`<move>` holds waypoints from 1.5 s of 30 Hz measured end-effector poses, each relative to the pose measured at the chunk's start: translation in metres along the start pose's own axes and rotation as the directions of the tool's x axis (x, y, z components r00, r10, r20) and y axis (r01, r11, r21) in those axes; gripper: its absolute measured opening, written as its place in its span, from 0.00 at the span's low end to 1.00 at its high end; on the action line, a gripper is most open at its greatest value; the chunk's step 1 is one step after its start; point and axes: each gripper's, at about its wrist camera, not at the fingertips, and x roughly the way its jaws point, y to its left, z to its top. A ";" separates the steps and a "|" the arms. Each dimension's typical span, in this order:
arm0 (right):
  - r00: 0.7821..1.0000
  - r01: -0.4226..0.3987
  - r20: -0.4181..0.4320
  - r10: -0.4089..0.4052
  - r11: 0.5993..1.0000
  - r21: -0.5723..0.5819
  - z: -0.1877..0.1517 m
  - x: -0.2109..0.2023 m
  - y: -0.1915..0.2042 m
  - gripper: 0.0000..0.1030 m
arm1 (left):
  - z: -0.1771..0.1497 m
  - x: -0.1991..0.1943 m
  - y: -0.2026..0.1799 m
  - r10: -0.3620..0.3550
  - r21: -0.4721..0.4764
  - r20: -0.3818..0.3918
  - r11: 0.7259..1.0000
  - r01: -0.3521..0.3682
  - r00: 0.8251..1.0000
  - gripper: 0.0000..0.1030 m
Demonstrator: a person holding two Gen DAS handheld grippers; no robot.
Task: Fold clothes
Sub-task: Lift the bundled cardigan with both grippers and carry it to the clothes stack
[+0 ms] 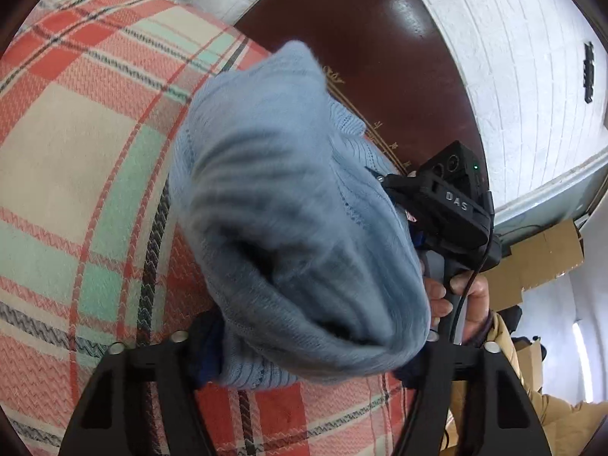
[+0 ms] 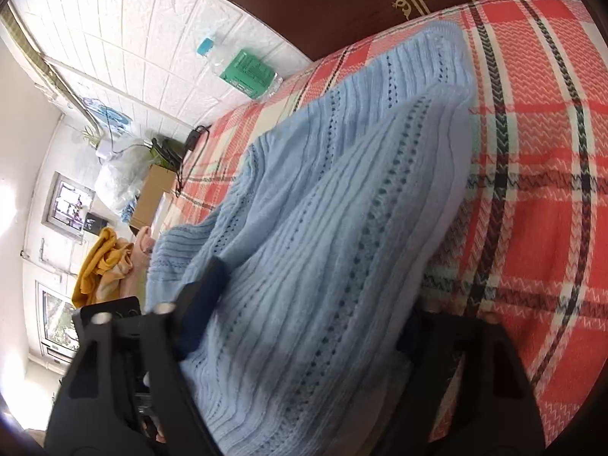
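Black plastic fingers of the left gripper (image 1: 304,364) fill the bottom of the left wrist view, clamped on a bunched fold of a light blue ribbed knit sweater (image 1: 288,220), which rises from the jaws in a thick rolled mass. Beneath it lies a woven plaid bedspread (image 1: 76,159) in coral, cream and mint with dark stripes. To the right, the right gripper (image 1: 383,184), a black device with a small green light, bites into the sweater's far edge; a hand (image 1: 461,300) in a tan sleeve grips its handle.

From the right wrist view, the right gripper (image 2: 304,326) has its black fingers closed on the same sweater (image 2: 342,209), whose eyelet-patterned knit stretches away toward a dark brown wooden headboard (image 2: 304,3) with gold trim. The sweater drapes over the plaid bedspread (image 2: 539,190). Near the white brick-patterned wall (image 2: 125,30) lies a clear plastic bottle with a green label (image 2: 247,72). A mustard yellow garment (image 2: 100,262) sits heaped at the far left.
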 end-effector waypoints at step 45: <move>0.895 -0.418 -0.031 0.444 0.814 -0.404 0.001 -0.009 0.383 0.28 | 0.019 -0.378 -0.076 0.020 0.159 0.523 0.980 -0.120 0.852 0.33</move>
